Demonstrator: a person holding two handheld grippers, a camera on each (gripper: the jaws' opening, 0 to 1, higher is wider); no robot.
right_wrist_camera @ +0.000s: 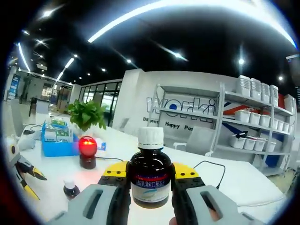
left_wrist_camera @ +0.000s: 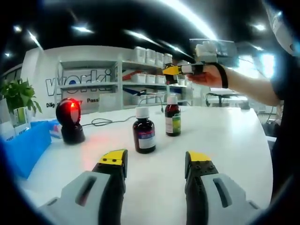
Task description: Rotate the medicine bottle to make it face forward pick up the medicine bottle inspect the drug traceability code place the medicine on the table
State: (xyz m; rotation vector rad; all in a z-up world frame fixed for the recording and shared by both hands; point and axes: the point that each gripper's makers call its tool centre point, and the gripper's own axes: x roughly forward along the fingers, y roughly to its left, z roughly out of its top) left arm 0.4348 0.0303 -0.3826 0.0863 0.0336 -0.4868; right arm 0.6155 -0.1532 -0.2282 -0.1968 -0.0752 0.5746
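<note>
My right gripper [right_wrist_camera: 150, 171] is shut on a dark brown medicine bottle [right_wrist_camera: 150, 180] with a white cap, held upright in the air with its label facing the camera. In the left gripper view, that gripper [left_wrist_camera: 174, 70] hangs high over the table in a person's hand. My left gripper [left_wrist_camera: 155, 161] stands open low over the white table [left_wrist_camera: 225, 140], with nothing between its fingers. Ahead of it stand two more brown bottles, one with a purple label [left_wrist_camera: 144, 131] and one with a green label [left_wrist_camera: 173, 117]. The left gripper [right_wrist_camera: 33, 183] also appears at the left edge of the right gripper view.
A black scanner with a glowing red light [left_wrist_camera: 70, 120] [right_wrist_camera: 87, 151] stands on the table's left, its cable trailing behind. A blue bin [left_wrist_camera: 26, 147] and a potted plant [left_wrist_camera: 18, 96] sit further left. White shelves with boxes [left_wrist_camera: 140, 75] line the back wall.
</note>
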